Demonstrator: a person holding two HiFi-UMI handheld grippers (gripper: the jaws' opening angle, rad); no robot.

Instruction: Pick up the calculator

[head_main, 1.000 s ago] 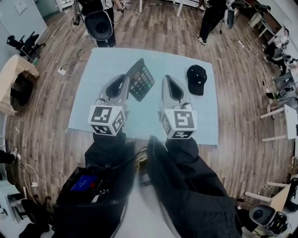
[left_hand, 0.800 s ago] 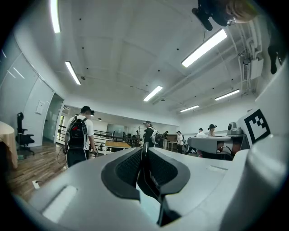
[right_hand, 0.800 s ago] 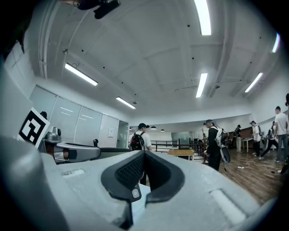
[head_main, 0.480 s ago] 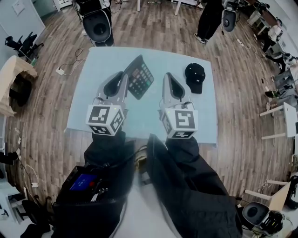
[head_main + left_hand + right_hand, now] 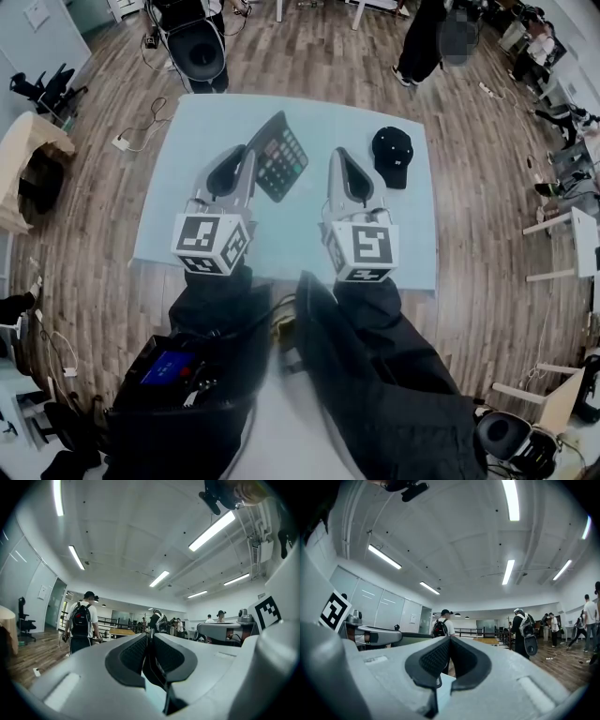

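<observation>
Calculator [image 5: 283, 157] is pinched in your left gripper [image 5: 251, 153], tilted up on edge and apparently lifted off the surface [image 5: 187, 220], to the left of the cap [image 5: 395, 157]. The jaws stand narrow, closed across its thin body near one edge. Your right gripper [image 5: 338, 153], between the calculator and the cap, has its jaws together on nothing. Expect a light, stiff plastic slab with a smooth, rather slippery case. Held by one edge it can pivot, so grip across the thickness at the bare rim, away from keys and display.

cap [image 5: 395, 157] lies right of calculator [image 5: 282, 156]
</observation>
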